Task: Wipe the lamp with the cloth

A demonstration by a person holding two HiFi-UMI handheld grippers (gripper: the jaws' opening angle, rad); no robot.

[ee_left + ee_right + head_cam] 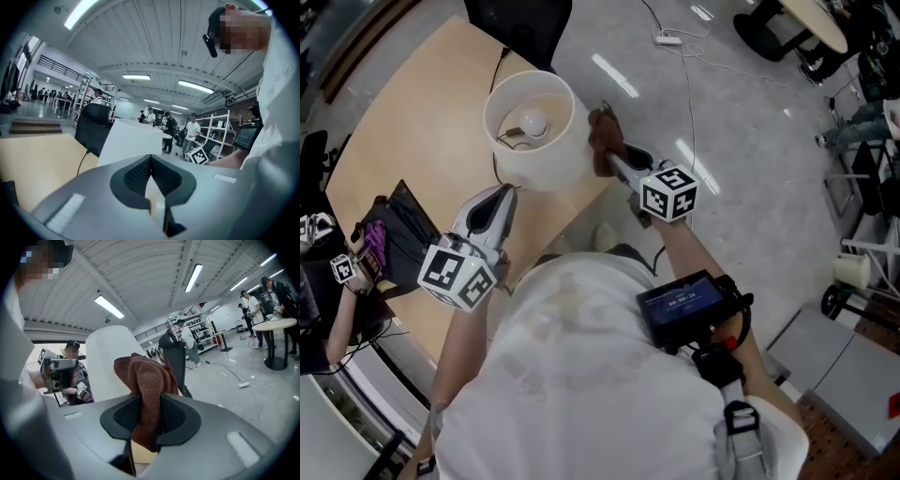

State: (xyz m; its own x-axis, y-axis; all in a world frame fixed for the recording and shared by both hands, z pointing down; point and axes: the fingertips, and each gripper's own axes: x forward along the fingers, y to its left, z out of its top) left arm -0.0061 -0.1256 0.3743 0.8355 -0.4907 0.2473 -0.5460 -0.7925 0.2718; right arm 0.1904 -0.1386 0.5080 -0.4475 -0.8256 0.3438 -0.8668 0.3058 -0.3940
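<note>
- Lamp stands on the pale wooden table, near the edge that faces me. It has a white drum shade open at the top, with the bulb showing inside. The base is hidden under the shade.
- Right gripper: my fingers are pinched on the brown knitted cloth. In the right gripper view a fold runs down between the two pads and the rest bunches up ahead of the tips. The grip looks firm and nothing dangles loose.
- The cloth is at the lamp's right side, on the outer wall of the shade below the rim. From the head view it appears to touch the wall, but I cannot be sure of contact from the right gripper view.
- Left gripper: my fingers are pressed together at the tips with nothing between them. It sits just beside the lamp's lower left, pointing at the shade wall and not clearly touching it. My guess is that it is there to steady the lamp.
- A dark cord runs off behind the lamp toward a black office chair.
- Progress, as a judgement: the wipe is under way on the right flank of the shade. No dust or streak shows on the white wall, so I cannot say how much is already clean.
- Left to do, as far as I can tell: the far side, the left flank, the rim, and perhaps the base if it can be reached.
- Risk: the shade looks light and stands close to the table edge, so a hard sideways push could shift it.
</note>
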